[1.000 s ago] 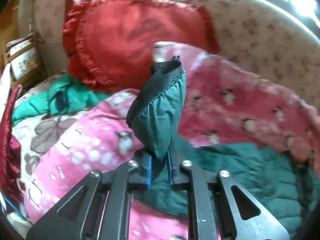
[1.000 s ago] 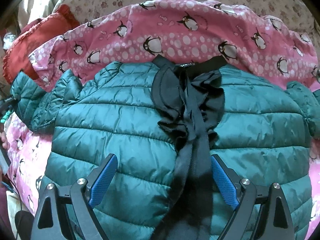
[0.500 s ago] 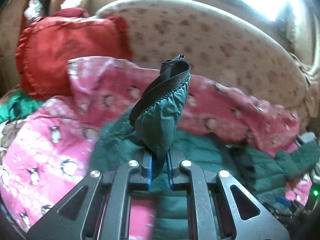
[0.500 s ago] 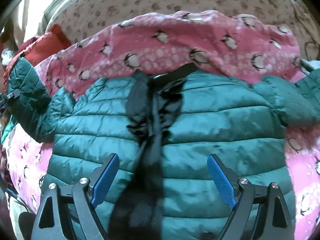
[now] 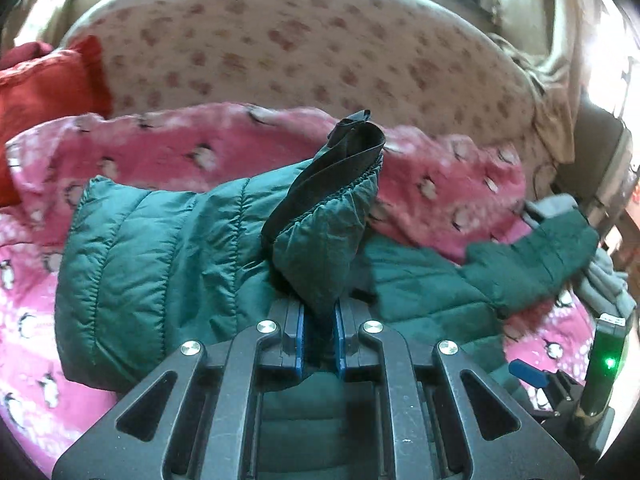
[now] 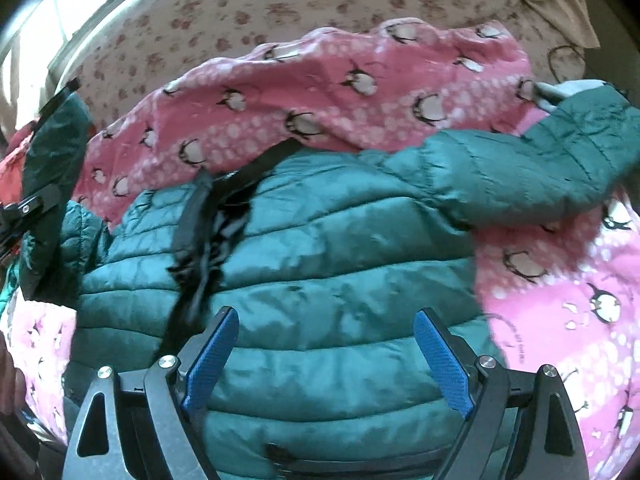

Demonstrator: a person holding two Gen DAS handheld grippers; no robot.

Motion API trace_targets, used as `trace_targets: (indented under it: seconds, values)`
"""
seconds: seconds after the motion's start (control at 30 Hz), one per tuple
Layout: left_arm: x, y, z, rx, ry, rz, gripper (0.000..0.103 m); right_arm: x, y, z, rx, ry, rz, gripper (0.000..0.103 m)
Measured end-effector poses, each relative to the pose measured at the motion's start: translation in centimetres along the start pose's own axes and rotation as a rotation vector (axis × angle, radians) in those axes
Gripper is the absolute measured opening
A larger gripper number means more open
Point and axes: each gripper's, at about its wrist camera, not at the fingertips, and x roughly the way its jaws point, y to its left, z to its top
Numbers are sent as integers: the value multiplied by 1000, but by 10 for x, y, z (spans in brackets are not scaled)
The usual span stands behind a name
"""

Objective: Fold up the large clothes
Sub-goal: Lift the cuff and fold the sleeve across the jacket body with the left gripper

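A dark green quilted puffer jacket lies spread on a pink penguin blanket, black collar and zipper strip towards the left. My left gripper is shut on the black-edged cuff of the jacket's left sleeve and holds it lifted over the jacket body. That raised sleeve shows at the left edge of the right wrist view. My right gripper is open and empty, low over the jacket's lower body. The other sleeve stretches out to the right.
A floral padded headboard curves behind the blanket. A red frilled cushion sits far left. Grey cloth lies by the right sleeve's end. The right gripper's body with a green light shows at the left view's right edge.
My left gripper has swung the held sleeve cuff rightwards, from over the red cushion to over the jacket body. My right gripper has shifted right along the jacket, staying open.
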Motion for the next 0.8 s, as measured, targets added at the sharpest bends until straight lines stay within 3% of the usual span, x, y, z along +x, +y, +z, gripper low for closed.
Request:
trace_targets:
  seconds: [0.4, 0.67, 0.8]
  values:
    - [71, -35, -24, 1, 135, -28, 11, 32, -36, -2, 2, 67, -122, 88]
    - [81, -33, -31, -8, 163, -83, 11, 48, -38, -4, -11, 104, -135, 88]
    - [77, -24, -31, -66, 172, -156, 16, 52, -40, -3, 3, 115, -119, 88]
